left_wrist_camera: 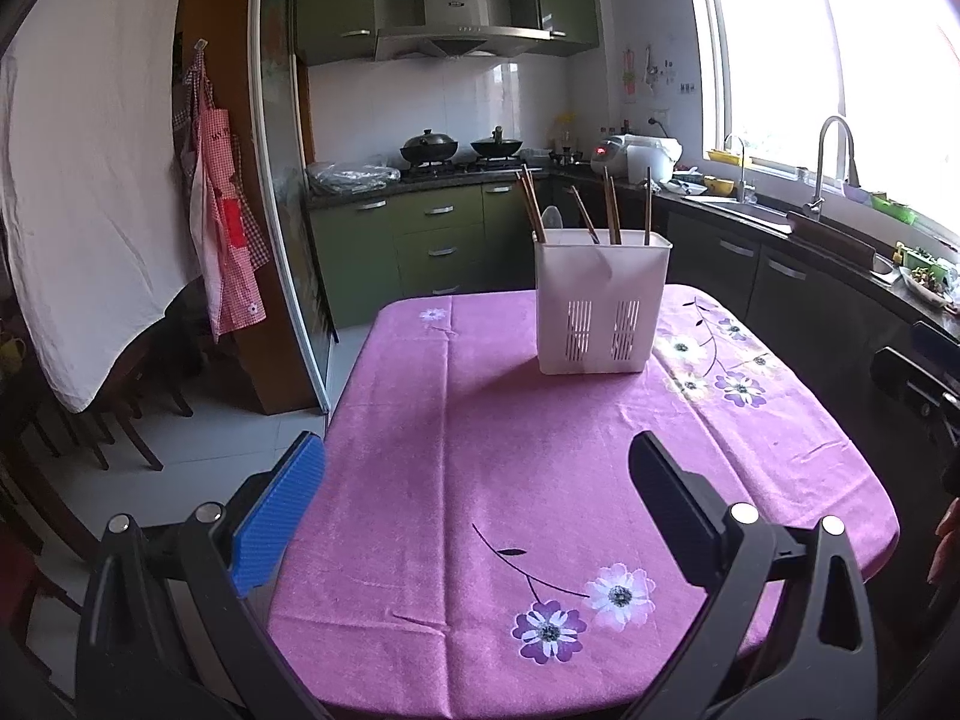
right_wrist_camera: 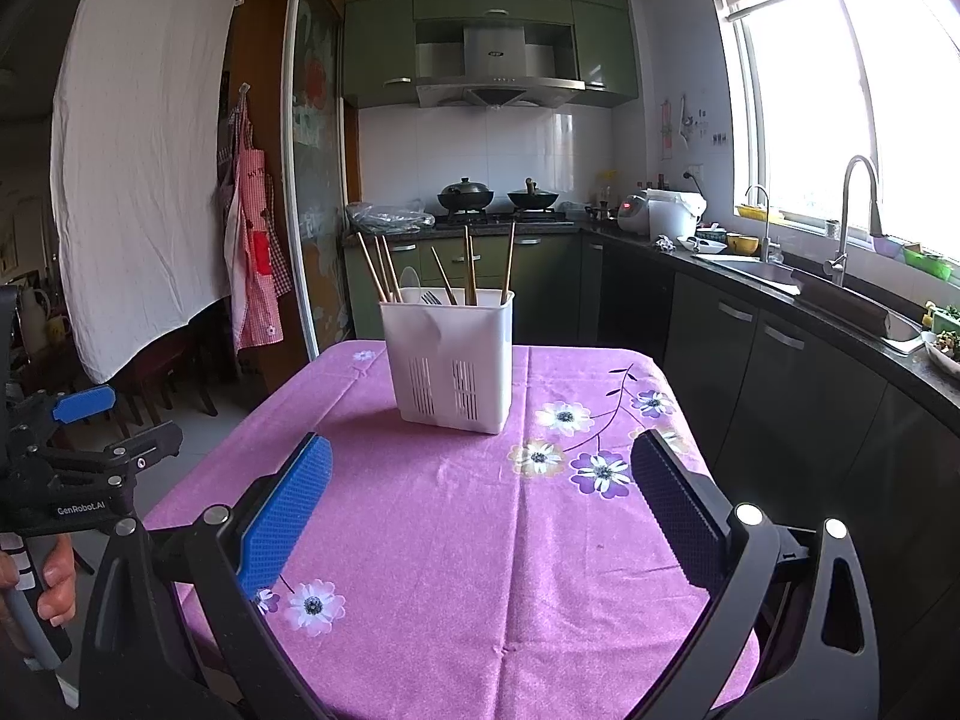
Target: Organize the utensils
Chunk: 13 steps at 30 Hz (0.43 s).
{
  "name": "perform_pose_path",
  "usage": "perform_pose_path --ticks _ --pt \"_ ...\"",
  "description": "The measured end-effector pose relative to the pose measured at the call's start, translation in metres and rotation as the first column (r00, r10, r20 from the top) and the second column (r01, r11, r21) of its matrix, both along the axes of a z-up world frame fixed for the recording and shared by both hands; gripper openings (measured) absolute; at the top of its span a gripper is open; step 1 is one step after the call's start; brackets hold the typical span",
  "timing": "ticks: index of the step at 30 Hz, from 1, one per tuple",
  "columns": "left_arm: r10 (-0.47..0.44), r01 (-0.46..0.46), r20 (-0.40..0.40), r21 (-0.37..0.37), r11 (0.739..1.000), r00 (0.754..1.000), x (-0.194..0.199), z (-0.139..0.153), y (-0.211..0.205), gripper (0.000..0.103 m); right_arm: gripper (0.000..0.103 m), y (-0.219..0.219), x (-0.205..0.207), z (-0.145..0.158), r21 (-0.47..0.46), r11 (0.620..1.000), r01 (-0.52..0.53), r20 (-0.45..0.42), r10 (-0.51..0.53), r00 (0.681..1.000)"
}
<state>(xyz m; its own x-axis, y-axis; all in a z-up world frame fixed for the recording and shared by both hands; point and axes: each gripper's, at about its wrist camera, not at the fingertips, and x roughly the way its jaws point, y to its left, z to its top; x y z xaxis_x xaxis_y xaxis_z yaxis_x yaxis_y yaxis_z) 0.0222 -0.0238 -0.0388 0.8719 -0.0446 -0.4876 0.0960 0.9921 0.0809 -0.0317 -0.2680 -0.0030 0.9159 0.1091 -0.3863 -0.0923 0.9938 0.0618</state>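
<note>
Black-framed left gripper [left_wrist_camera: 477,468], blue and black ribbed pads, silver rivets, "GenRobot.AI" lettering, bare-skinned hand [right_wrist_camera: 51,585]

Kitchen around a pink-clothed bench

A pink flowered tablecloth [left_wrist_camera: 456,420] covers the bench. Beyond its far edge, two woks [right_wrist_camera: 465,194] sit on the stove beneath a range hood [right_wrist_camera: 495,69]; a rice cooker [right_wrist_camera: 663,211], faucet [right_wrist_camera: 855,210], and red checked aprons [left_wrist_camera: 225,222] hang around.
</note>
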Motion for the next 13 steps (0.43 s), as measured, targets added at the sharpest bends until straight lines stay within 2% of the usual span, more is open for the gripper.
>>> perform_pose_path --ticks 9,13 --pt "0.006 -0.006 0.002 -0.013 1.000 1.000 0.002 0.001 0.006 0.096 0.098 0.000 0.003 -0.004 -0.005 1.000 -0.001 -0.012 0.001 1.000" --pt "-0.005 0.004 -0.029 -0.028 1.000 1.000 0.015 -0.005 0.010 0.096 0.098 0.000 0.010 -0.009 -0.004 1.000 -0.003 -0.027 0.003 1.000"
